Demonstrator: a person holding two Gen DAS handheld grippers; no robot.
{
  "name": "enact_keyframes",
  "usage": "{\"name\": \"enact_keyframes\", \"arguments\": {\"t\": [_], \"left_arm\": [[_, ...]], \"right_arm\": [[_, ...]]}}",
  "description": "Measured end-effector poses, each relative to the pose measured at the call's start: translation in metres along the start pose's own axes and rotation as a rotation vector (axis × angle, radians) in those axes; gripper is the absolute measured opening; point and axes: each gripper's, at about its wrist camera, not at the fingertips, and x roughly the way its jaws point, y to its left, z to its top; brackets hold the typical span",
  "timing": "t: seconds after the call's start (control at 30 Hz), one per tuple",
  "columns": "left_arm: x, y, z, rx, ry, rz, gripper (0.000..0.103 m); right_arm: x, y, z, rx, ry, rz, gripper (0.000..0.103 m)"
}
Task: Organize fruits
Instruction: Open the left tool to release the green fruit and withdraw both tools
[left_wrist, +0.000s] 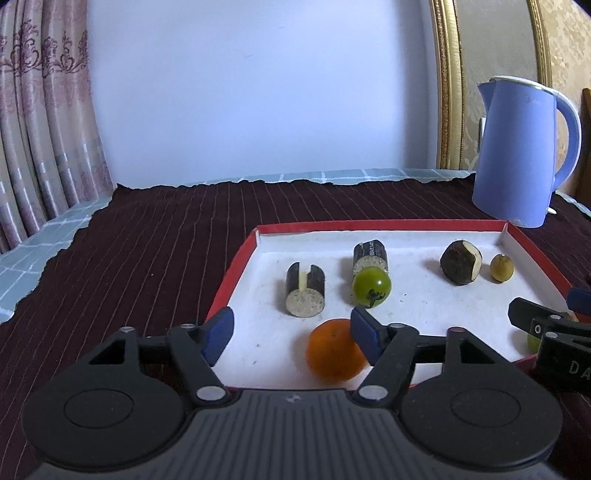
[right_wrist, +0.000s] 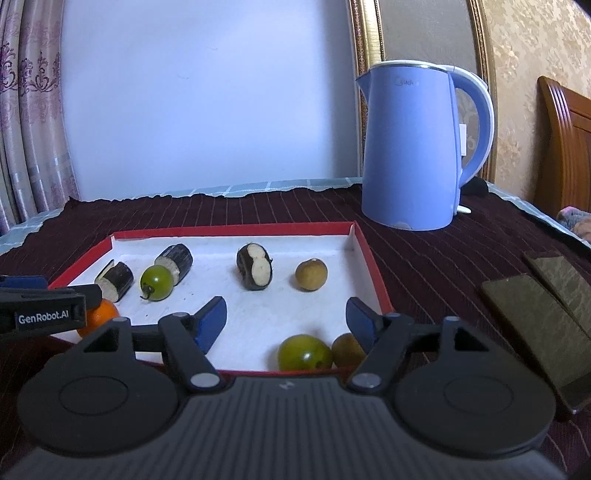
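Dark striped cloth covers my tabletop (left_wrist: 155, 236), with a red-rimmed tray (left_wrist: 236, 266) of fruit on it.

My left claw (left_wrist: 291, 334) hangs spread and empty; the orange (left_wrist: 332, 350) sits low between its tips, hard against the right one. My right claw (right_wrist: 286, 321), also spread and empty, has a green tomato (right_wrist: 303, 352) just below its gap, toward its right tip.
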Motion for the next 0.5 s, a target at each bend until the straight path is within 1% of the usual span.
{"name": "enact_keyframes", "arguments": {"t": [0.37, 0.5], "left_arm": [[-0.010, 0.013, -0.010, -0.023, -0.006, -0.001, 0.070], [-0.017, 0.021, -0.014, -0.041, -0.018, 0.008, 0.070]], "right_arm": [[-0.013, 0.001, -0.008, 0.000, -0.001, 0.006, 0.073], [-0.022, 0.006, -0.012, -0.022, 0.003, 0.025, 0.073]]}}
